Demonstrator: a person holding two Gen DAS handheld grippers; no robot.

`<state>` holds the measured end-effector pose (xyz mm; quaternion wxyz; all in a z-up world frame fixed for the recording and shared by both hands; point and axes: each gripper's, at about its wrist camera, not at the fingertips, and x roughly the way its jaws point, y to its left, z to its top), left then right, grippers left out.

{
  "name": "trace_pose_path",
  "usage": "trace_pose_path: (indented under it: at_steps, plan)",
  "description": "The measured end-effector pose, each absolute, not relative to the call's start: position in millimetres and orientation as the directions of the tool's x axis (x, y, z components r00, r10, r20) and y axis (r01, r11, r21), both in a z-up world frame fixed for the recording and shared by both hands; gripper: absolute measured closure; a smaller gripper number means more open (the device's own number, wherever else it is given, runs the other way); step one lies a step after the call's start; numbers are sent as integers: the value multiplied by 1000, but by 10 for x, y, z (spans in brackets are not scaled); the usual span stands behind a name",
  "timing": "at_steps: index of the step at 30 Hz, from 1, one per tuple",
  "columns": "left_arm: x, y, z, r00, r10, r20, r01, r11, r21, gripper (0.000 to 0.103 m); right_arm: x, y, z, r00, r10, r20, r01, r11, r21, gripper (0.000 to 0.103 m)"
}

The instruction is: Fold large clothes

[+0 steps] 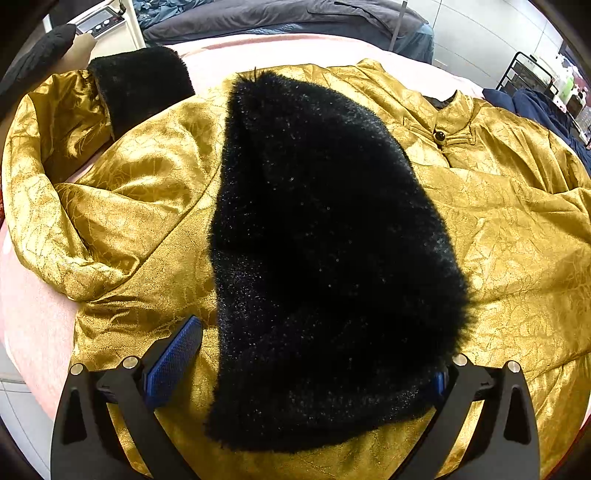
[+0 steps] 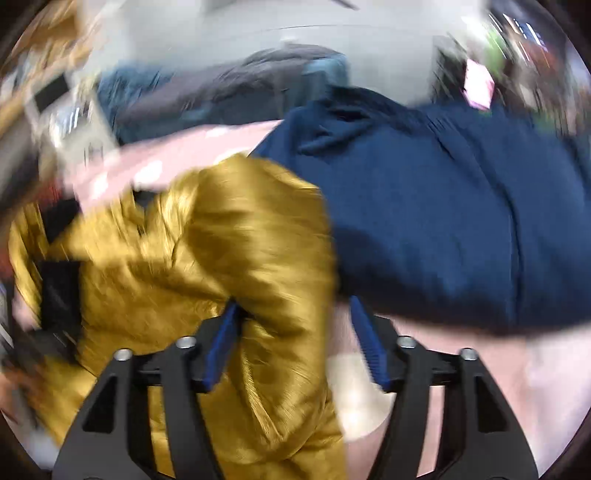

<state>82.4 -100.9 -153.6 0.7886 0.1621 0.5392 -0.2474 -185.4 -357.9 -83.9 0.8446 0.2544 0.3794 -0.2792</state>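
Note:
A gold brocade jacket (image 1: 498,229) lies spread on a pink bed cover (image 1: 37,314). A front panel is turned back, showing black fur lining (image 1: 325,236) across the middle. A sleeve with a black fur cuff (image 1: 140,85) lies at the far left. My left gripper (image 1: 314,354) is open just above the near edge of the fur; the fur hides most of its right pad. In the blurred right wrist view, my right gripper (image 2: 295,332) is open with a bunched fold of the gold jacket (image 2: 229,236) between its fingers, against the left pad (image 2: 221,343).
A navy garment (image 2: 461,206) lies on the bed to the right of the jacket; it also shows in the left wrist view (image 1: 535,107). Dark grey bedding (image 1: 280,18) is piled at the far side. A black wire rack (image 1: 524,77) stands far right.

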Motion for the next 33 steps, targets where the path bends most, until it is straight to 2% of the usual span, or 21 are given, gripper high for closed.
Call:
trace_pose_path:
  at_steps: [2,4,5,6,8,11,13,18,20,22,26,29,33]
  plan:
    - [814,-988,-1536,298,-215,-930,565,825,-9,5,-2019,-3640,-721,580,-311,-753,703,658,269,37]
    - [809,-971,-1537,297,-214,-930,564,826,-10,5,-2100,-3489,-488,644,-376,-667,673,693,259,37]
    - [805,-961,-1534,299,-213,-930,563,826,-8,5,-2132,-3376,-379,677,-398,-620,639,735,226,36]
    - [799,-962,-1531,302,-212,-929,563,827,-6,5,-2120,-3218,-305,699,-406,-589,606,774,186,32]
    - [777,-955,-1522,311,-212,-926,561,828,-1,5,-1923,-2794,-201,743,-372,-557,459,888,18,22]
    - [745,-892,-1511,326,-222,-919,557,831,-3,5,-1639,-2370,-377,719,-323,-615,314,941,-127,22]
    - [730,-852,-1501,330,-224,-917,555,832,-3,5,-1469,-2262,-621,660,-319,-680,289,944,-162,22]
    - [744,-750,-1513,320,-242,-916,568,823,-19,5,-1263,-2452,-1263,472,-289,-833,335,933,-133,22]
    - [743,-747,-1523,326,-243,-914,569,822,-16,5,-1218,-2569,-1448,421,-214,-881,362,931,-52,22]
    - [724,-770,-1536,340,-242,-909,568,823,-7,5,-1258,-2671,-1485,434,-190,-881,394,919,-4,22]
    - [694,-824,-1541,366,-241,-899,569,822,11,5,-1175,-2540,-1538,408,-241,-880,377,923,-79,19]
    - [704,-826,-1485,364,-259,-895,575,818,-3,5,-1158,-2539,-1526,409,-248,-878,401,913,-71,17]
    - [675,-657,-1138,441,-310,-842,546,838,-22,6,-1314,-2569,-1304,517,-219,-827,457,888,50,17]
